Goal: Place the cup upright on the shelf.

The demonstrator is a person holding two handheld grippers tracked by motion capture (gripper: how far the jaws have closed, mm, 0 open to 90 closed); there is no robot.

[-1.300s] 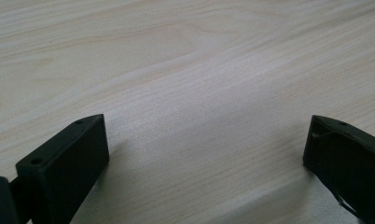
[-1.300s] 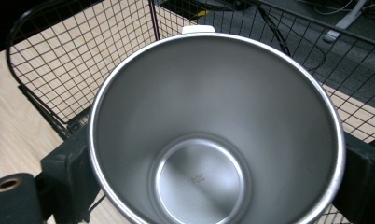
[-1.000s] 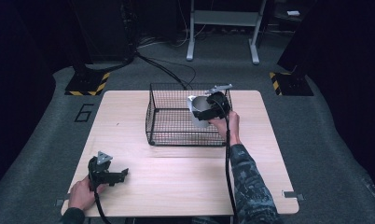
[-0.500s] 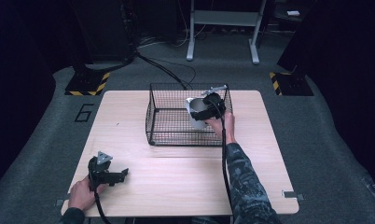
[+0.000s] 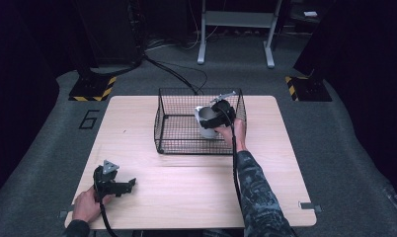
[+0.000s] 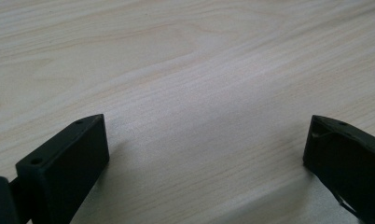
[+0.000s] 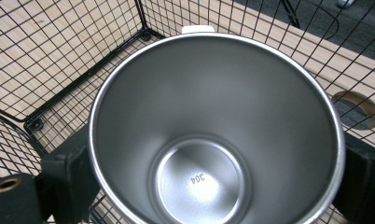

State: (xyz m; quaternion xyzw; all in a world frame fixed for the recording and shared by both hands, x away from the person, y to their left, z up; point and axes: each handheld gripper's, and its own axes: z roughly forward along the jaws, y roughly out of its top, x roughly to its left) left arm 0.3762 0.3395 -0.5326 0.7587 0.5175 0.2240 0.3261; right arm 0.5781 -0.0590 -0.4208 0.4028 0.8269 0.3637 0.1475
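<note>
High view, lower left of the frame: the left gripper (image 5: 118, 185) lay on the wooden table (image 5: 186, 197), held by the person's left hand (image 5: 86, 205) at the bottom edge. In the left gripper view, its two black jaws stood wide apart at the lower corners of the frame, with nothing but bare wood grain between them.

High view, lower centre: the person's right forearm, in a patterned sleeve (image 5: 258, 192), ran up from the bottom edge toward the middle of the frame.

High view, centre: the right gripper (image 5: 212, 120) reached into the right half of a black wire basket (image 5: 177, 123) that stood on the far half of the table. It gripped a steel cup (image 5: 204, 118) inside the basket, near the right wall. In the right gripper view, the cup (image 7: 216, 121) took up the middle of the frame, mouth toward the camera, with "304" stamped on its bottom; the jaws pressed against its outer wall at the lower left and lower right. Basket mesh (image 7: 59, 56) showed behind the cup in the upper left.

High view, top of the frame: dark floor, cables and a metal stand (image 5: 236, 29) lay beyond the table.
</note>
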